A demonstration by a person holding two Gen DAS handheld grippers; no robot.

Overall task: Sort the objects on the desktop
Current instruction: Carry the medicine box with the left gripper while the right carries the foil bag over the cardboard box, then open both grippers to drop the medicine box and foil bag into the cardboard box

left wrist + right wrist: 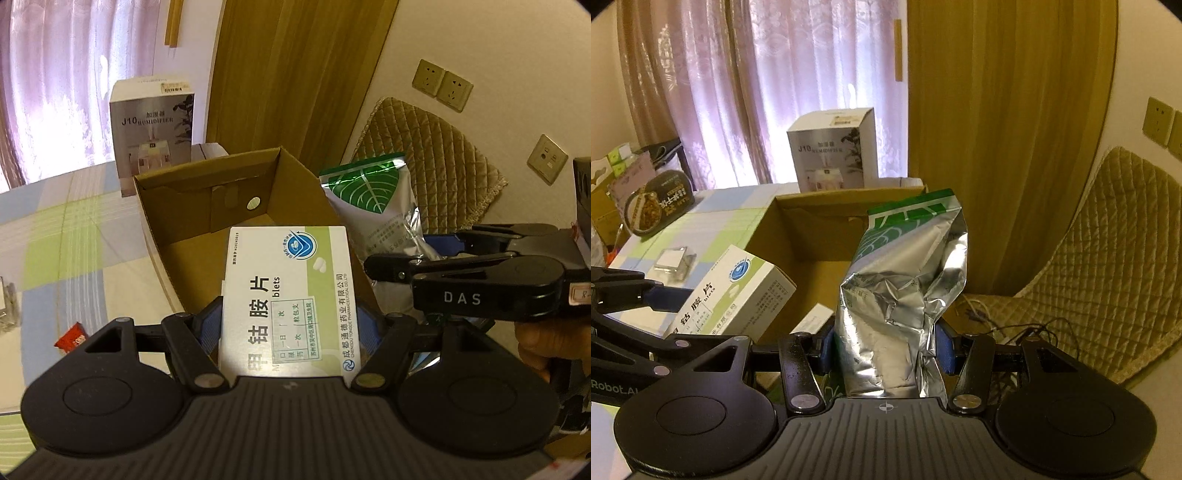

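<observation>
Both hand-held grippers loaded over the open cardboard box (207, 206).
Left hand-held gripper (290, 325) clamped on white-green medicine box (291, 295) — right hand-held gripper (884, 350) clamped on silver-green foil pouch (905, 295), both held above the box on the table (74, 240).

Three boxes (207, 206), one pouch (905, 288).
</observation>
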